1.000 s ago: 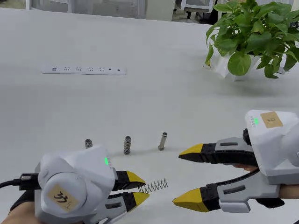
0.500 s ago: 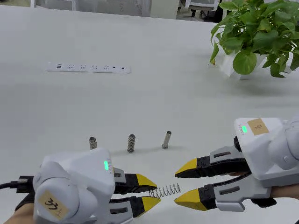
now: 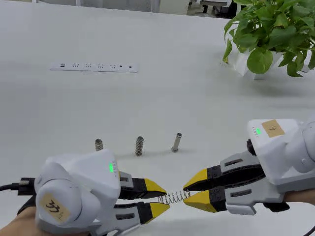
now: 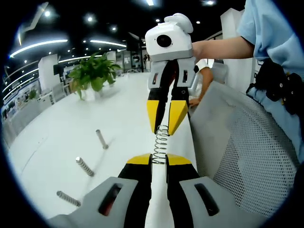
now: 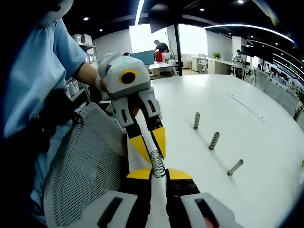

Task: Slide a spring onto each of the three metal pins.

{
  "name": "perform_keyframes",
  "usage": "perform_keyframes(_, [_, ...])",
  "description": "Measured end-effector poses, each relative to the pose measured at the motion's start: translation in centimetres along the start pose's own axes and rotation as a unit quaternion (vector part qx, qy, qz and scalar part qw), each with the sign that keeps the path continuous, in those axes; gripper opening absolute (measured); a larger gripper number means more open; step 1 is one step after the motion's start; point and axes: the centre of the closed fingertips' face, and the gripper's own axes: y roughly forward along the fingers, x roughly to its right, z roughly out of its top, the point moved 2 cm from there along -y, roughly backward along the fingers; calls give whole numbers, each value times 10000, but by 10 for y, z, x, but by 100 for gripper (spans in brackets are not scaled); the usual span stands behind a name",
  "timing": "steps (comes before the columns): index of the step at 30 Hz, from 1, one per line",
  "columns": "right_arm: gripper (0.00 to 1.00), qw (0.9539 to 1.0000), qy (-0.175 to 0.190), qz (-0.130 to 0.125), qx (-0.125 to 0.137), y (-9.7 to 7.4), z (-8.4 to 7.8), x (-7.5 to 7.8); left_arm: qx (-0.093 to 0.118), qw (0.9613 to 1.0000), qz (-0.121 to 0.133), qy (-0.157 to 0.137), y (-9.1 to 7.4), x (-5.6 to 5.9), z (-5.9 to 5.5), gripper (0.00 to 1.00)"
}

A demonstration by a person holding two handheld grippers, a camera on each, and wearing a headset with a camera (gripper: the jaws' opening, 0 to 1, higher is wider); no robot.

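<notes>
A loose coil spring [image 3: 176, 197] hangs level between my two grippers, above the near table edge. My left gripper [image 3: 165, 197] is shut on its left end, and my right gripper [image 3: 187, 193] is shut on its right end. The left gripper view has the spring [image 4: 160, 145] running from my own tips [image 4: 159, 159] up to the right gripper [image 4: 165, 124]. In the right gripper view the spring [image 5: 157, 164] joins my tips [image 5: 159, 174] to the left gripper [image 5: 153, 151]. Three upright pins stand beyond: the left pin [image 3: 99, 144] and middle pin [image 3: 139, 146] wear springs, while the right pin [image 3: 176, 142] is bare.
A white power strip [image 3: 93, 67] lies far back on the white table [image 3: 206, 108]. A potted green plant [image 3: 273, 34] stands at the back right. A grey mesh chair [image 4: 247, 156] and a person in a blue shirt [image 5: 42, 61] are behind the grippers.
My right gripper has moved left toward the left gripper and shut on the free end of the spring. The left gripper kept its hold and moved slightly right.
</notes>
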Motion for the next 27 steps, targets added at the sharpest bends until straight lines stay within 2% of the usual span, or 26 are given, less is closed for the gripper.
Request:
perform_keyframes(14, [7,9985,-511,-99,-175,0,16,-4,-66,9999,-33,-131,6,1,0,7])
perform_keyframes(18, [7,9979,-610,-113,-188,1,19,-4,-64,9996,-43,-281,8,1,-1,7])
perform_keyframes(27, [7,9969,-711,-78,-323,3,15,-3,-83,9990,-60,-434,12,2,-5,6])
